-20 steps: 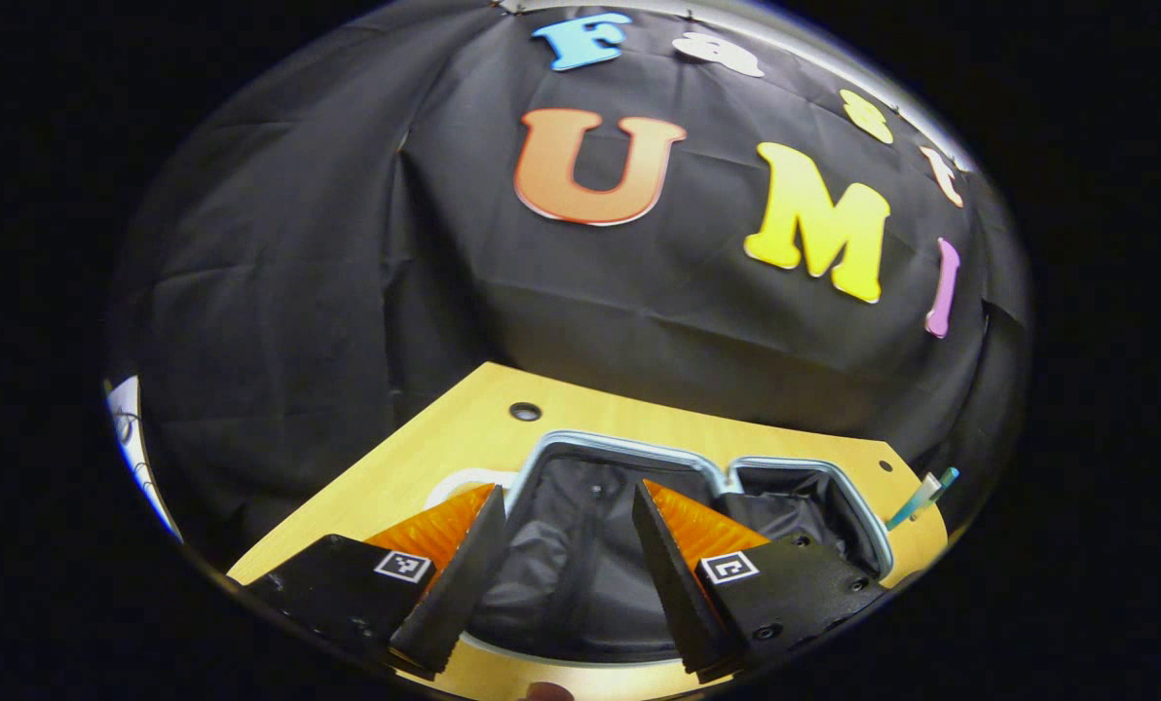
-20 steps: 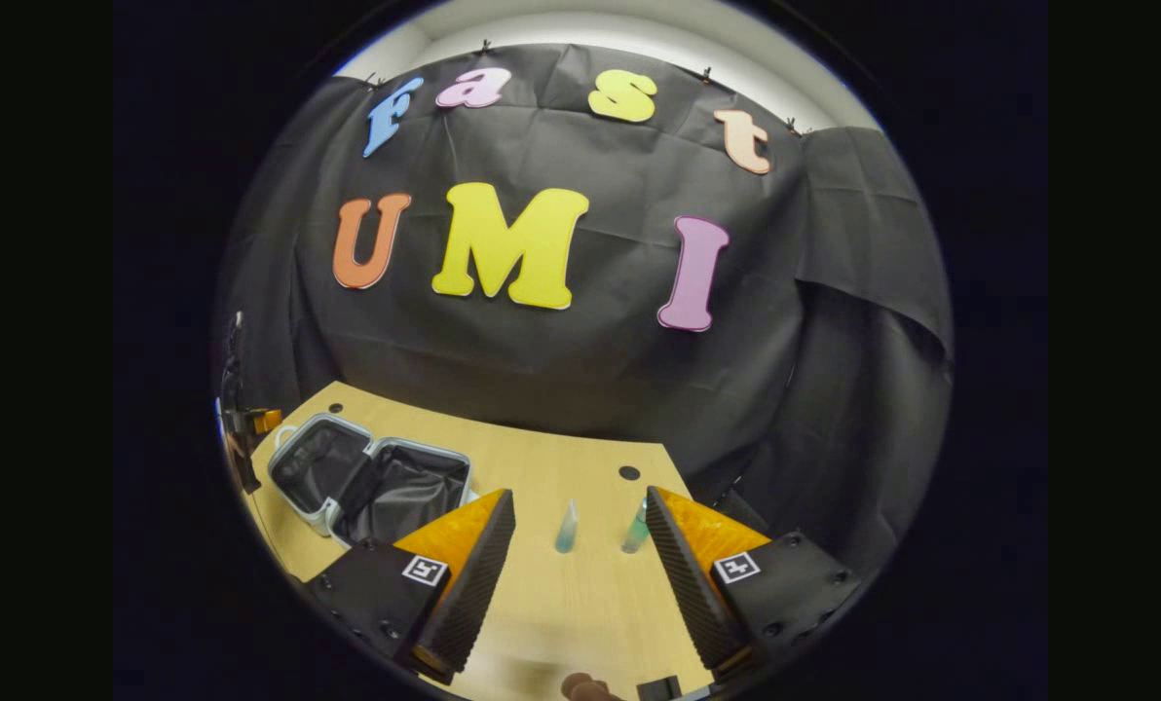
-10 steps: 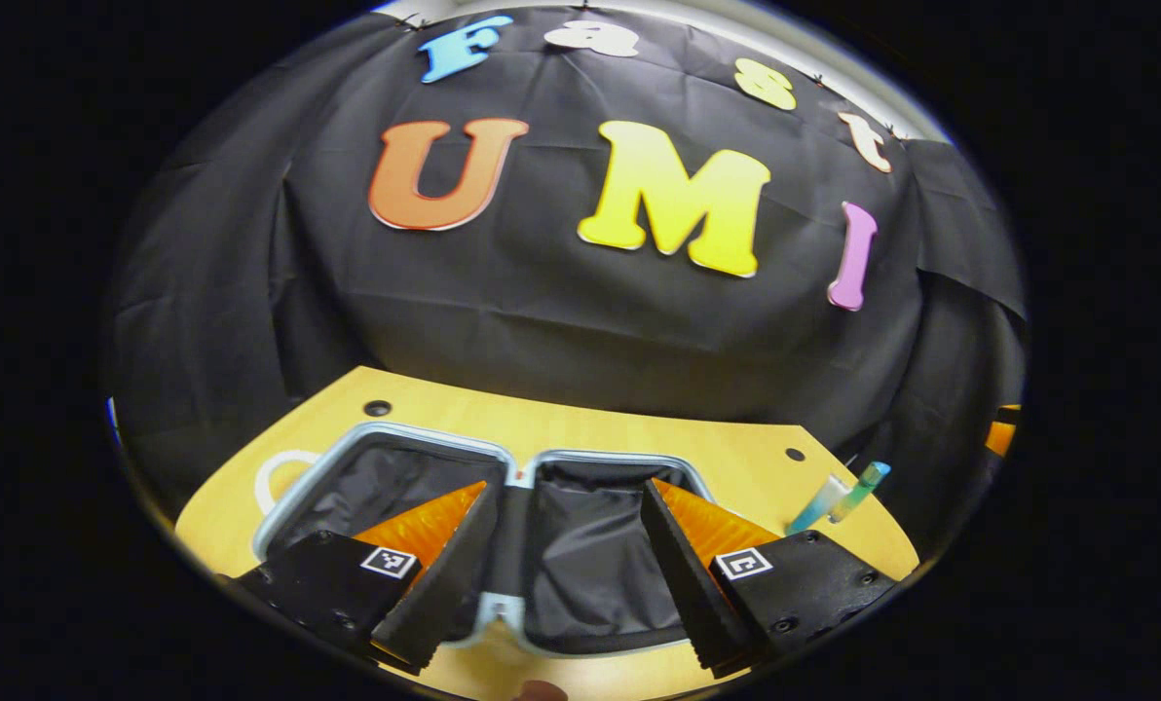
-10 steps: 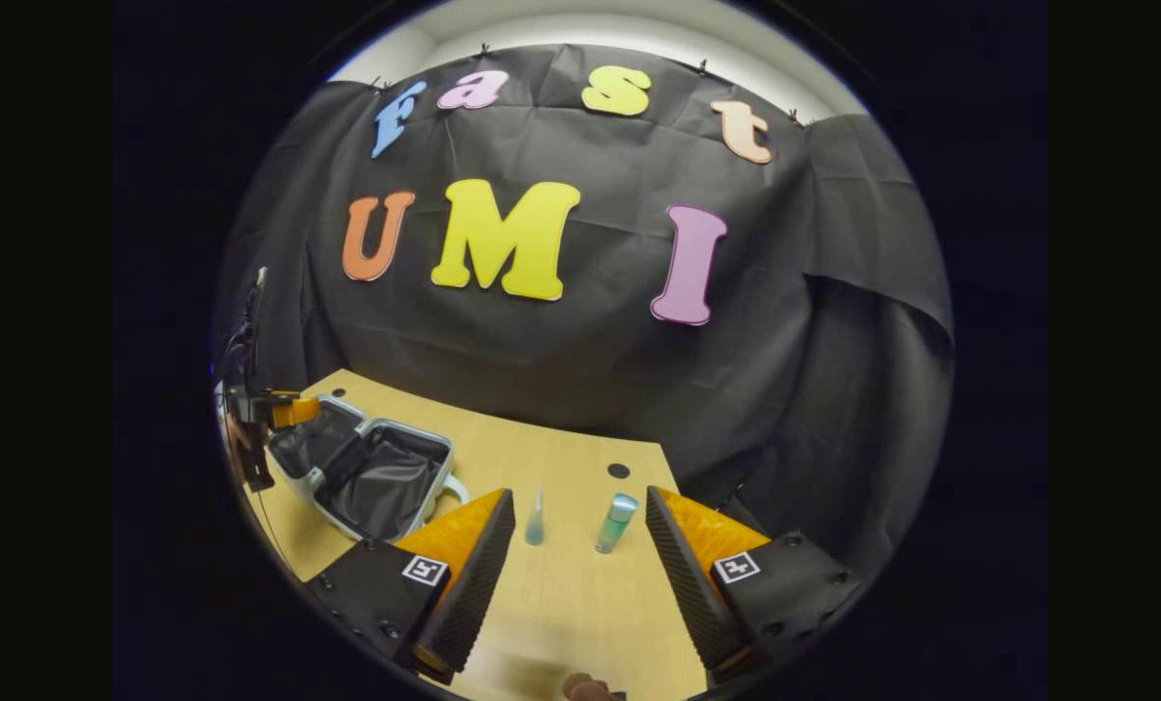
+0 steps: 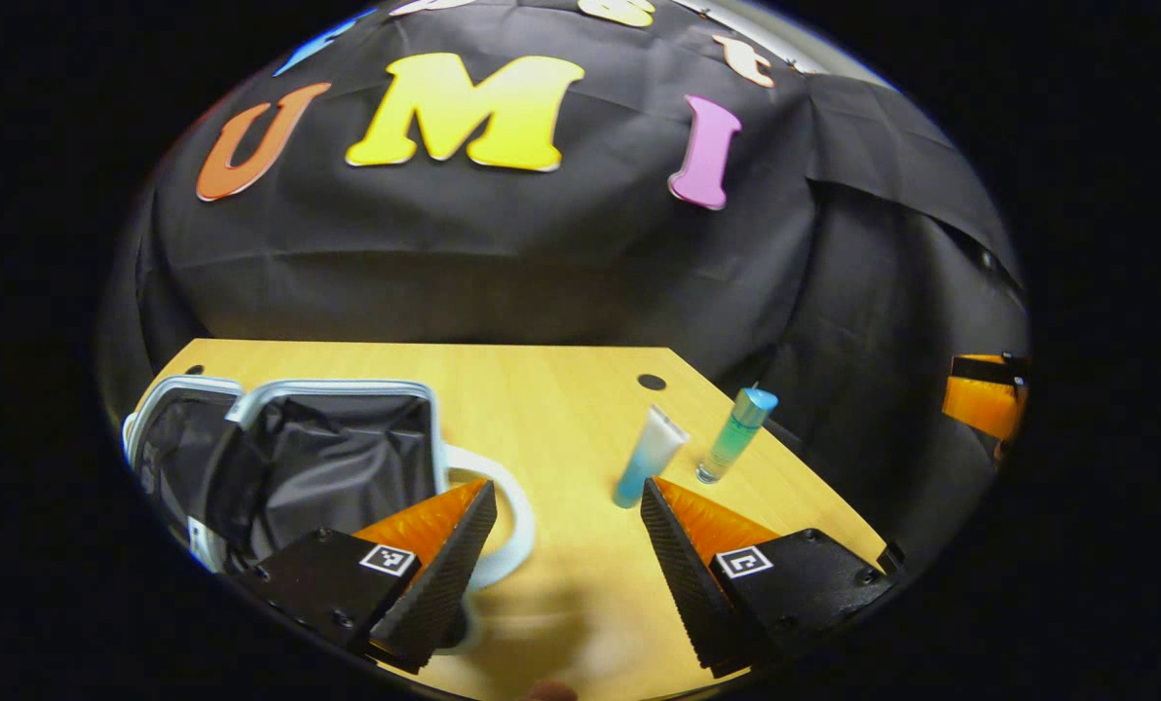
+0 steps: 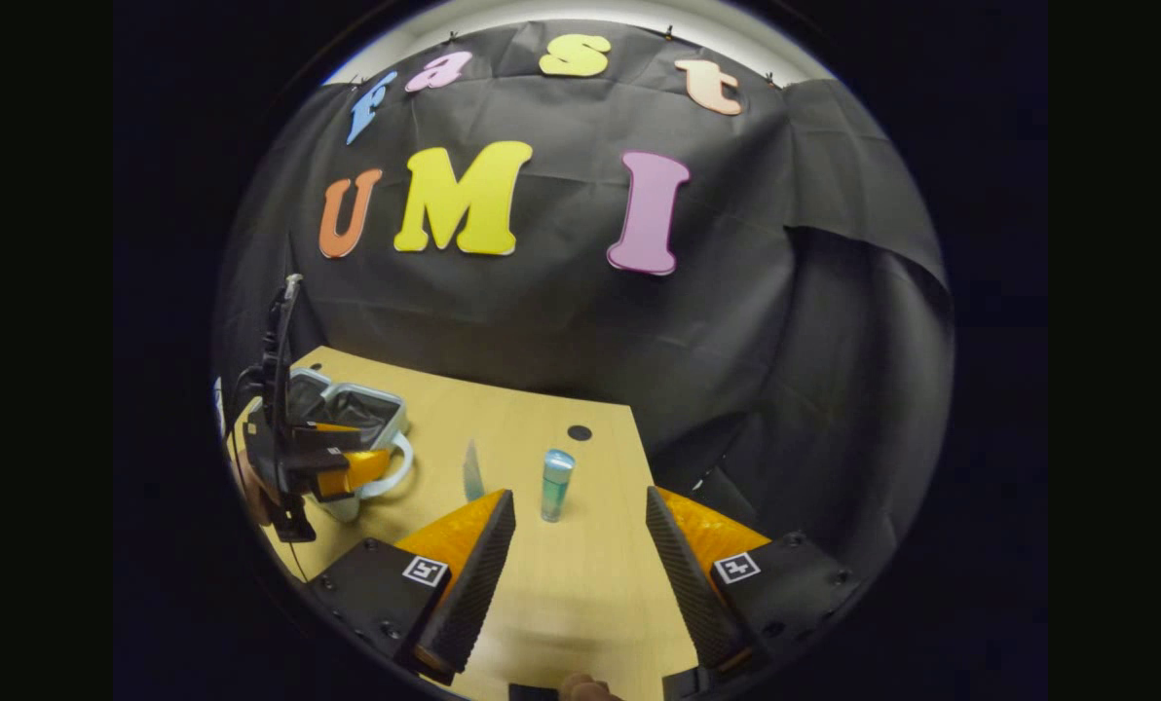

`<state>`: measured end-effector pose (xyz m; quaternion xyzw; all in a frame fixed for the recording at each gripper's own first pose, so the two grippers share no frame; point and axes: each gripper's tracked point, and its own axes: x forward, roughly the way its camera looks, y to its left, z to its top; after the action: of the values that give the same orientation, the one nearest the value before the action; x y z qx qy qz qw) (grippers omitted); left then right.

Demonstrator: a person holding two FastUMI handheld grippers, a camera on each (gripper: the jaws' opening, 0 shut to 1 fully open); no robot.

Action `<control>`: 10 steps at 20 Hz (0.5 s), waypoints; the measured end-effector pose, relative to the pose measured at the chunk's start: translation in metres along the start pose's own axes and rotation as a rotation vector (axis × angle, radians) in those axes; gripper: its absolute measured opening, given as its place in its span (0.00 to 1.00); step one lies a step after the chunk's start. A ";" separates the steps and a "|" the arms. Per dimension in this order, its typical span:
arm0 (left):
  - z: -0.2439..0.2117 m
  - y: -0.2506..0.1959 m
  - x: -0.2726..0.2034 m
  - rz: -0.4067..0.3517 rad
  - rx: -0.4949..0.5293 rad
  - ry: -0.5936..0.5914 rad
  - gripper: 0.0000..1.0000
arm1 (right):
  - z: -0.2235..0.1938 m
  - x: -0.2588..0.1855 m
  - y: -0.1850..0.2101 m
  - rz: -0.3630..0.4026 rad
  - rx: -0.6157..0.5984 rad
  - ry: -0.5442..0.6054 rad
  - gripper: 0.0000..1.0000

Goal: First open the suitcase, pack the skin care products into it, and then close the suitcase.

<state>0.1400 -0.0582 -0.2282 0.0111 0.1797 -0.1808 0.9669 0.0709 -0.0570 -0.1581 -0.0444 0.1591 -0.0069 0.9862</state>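
The pale-blue suitcase (image 5: 279, 458) lies open on the wooden table (image 5: 551, 419), its black lining showing and its white handle (image 5: 512, 516) toward me. A blue-to-white tube (image 5: 647, 457) and a green bottle with a blue cap (image 5: 734, 436) stand upright to the right of it. My left gripper (image 5: 566, 574) is open over bare table between the suitcase and the tube. In the right gripper view the open suitcase (image 6: 347, 409) is at the left, with the left gripper (image 6: 332, 467) in front of it. The tube (image 6: 472, 469) and bottle (image 6: 555, 484) stand ahead of my open right gripper (image 6: 580, 574).
Two round holes (image 5: 651, 382) (image 6: 579, 432) mark the table near its far edge. The table's right edge (image 5: 814, 487) drops off just past the bottle. The black cloth wall closes the back. A cable runs up from the left gripper's mount (image 6: 279, 341).
The left gripper has swung right, away from above the suitcase toward the tube and bottle. The right gripper has shifted so the bottle now sits between its fingers' line.
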 end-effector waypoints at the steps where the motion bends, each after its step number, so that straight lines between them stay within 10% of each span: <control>1: -0.006 -0.012 0.013 -0.013 0.007 0.017 0.96 | -0.006 0.006 -0.006 -0.004 -0.006 0.006 0.80; 10: -0.038 -0.041 0.102 0.037 0.060 0.085 0.94 | -0.057 0.041 -0.051 -0.029 0.003 0.088 0.80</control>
<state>0.2016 -0.1290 -0.2978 0.0508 0.2149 -0.1677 0.9608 0.0917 -0.1141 -0.2201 -0.0450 0.2015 -0.0232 0.9782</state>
